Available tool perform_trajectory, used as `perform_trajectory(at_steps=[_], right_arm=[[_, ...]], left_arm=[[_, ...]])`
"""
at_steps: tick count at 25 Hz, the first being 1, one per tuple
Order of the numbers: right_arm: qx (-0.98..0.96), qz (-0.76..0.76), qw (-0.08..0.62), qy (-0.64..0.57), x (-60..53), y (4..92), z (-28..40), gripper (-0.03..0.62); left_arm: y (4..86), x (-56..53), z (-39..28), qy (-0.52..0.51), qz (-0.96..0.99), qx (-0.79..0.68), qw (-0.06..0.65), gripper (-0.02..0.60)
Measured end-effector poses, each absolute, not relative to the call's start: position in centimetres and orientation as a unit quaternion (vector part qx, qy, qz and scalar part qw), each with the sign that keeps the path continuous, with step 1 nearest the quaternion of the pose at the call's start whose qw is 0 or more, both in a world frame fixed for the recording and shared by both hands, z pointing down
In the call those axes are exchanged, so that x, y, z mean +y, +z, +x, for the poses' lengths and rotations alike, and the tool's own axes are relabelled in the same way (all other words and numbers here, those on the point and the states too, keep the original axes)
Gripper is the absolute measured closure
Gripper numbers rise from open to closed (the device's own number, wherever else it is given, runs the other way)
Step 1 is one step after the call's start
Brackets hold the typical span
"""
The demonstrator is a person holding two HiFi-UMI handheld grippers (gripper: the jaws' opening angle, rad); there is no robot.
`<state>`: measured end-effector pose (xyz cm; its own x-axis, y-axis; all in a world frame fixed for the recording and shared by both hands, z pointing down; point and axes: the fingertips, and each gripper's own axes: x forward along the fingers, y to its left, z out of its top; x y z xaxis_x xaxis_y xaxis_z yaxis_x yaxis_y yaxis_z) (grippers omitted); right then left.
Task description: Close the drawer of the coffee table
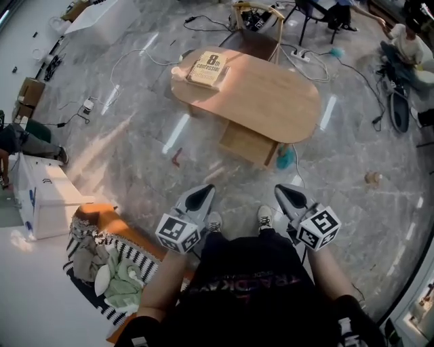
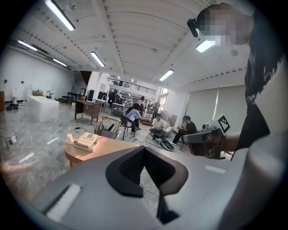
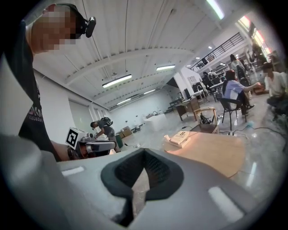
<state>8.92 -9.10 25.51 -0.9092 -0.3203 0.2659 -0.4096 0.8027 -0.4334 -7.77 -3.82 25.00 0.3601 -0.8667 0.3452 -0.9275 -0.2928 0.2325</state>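
Two closed, empty grippers, the left gripper (image 1: 201,196) and the right gripper (image 1: 290,195), hover over the person's shoes (image 1: 214,221), well apart from the oval coffee table (image 1: 271,101). Its drawer (image 1: 247,144) juts open toward the person, with marble floor (image 1: 135,156) between. A book (image 1: 207,69) lies on the tabletop. A teal object (image 1: 285,159) sits just beside the drawer, and a small red object (image 1: 176,158) lies to its left.

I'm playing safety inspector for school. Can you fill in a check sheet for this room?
Surface: oval wooden coffee table, mostly bare.
Job's things: drawer sticks out, not yet closed.
Clutter: book on the table; teal thing by the drawer; clothes heap on the floor.
Grippers: left gripper and right gripper, jaws shut, empty, short of the table.
Cables: power strip and loose cables on the floor.
Surroundings: chair behind the table; seated person far off.
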Motion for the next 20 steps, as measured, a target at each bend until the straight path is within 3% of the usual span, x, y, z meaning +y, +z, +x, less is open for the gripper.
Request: perform_trajectory(at_steps=[12,20], right_arm=[[-0.904,0.347,0.072,0.238,-3.9,25.7,2.2,0.595],[-0.879,0.415,0.073,0.224,-0.4,27.0,1.5,0.595]], left_arm=[[27.5,-1.6,-17.6,0.099,0.863,-0.455,0.194,0.578],[30.1,-0.2,-20.6,0.123,0.881,-0.416,0.188,0.578]])
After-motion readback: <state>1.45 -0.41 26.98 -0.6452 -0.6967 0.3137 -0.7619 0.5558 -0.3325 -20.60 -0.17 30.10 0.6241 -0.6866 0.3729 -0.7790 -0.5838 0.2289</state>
